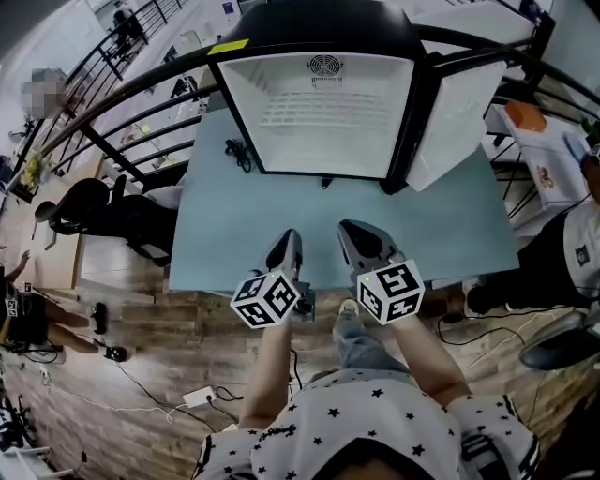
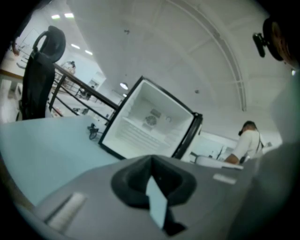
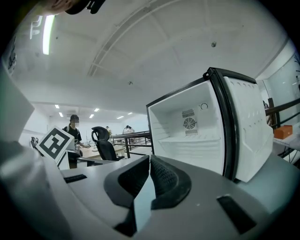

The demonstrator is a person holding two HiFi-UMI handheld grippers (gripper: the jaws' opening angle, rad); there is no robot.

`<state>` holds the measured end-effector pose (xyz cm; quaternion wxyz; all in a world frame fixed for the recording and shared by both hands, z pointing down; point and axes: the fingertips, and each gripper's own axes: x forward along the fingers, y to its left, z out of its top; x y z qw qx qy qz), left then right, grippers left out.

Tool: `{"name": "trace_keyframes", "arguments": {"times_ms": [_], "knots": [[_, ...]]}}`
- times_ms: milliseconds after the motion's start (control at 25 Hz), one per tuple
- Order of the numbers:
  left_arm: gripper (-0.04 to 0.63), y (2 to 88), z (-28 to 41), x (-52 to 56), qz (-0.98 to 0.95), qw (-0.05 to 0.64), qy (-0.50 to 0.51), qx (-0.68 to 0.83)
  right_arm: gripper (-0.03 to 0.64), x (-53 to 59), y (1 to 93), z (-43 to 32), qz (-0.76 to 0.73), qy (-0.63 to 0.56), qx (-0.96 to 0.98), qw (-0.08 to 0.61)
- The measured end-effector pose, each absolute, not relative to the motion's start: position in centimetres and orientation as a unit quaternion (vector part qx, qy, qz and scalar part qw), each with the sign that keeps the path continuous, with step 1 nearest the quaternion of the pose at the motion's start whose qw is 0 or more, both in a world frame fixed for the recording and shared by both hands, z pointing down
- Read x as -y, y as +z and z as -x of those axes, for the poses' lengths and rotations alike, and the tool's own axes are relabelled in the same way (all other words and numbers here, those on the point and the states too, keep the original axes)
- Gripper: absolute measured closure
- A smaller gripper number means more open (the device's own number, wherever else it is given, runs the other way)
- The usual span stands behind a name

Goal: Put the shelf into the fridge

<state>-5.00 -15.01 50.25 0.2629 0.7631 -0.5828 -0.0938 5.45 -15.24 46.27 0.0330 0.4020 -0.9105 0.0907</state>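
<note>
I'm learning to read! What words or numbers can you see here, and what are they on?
None can be read.
Yellow sticker on the top edge of the fridge: too blurred to read.
Cubes on the left claw and right claw: only black-and-white squares, no letters.
</note>
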Motion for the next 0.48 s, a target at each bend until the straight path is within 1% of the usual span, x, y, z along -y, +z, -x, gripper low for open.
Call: {"name": "trace_keyframes", "arguments": {"times_ms": [320,480], "knots": [[0.591,50.6,4.6,7.2,-0.766,0.249,-0.073,0.589,0.597,7.9,46.6,-5.8,-0.394,0.090,0.914,0.041],[0.591,50.6,4.1,4.2,-0.768,0.256,-0.074,0.582,0.597,5.1,46.5,-5.9,-0.390,0.086,0.916,0.043]]}}
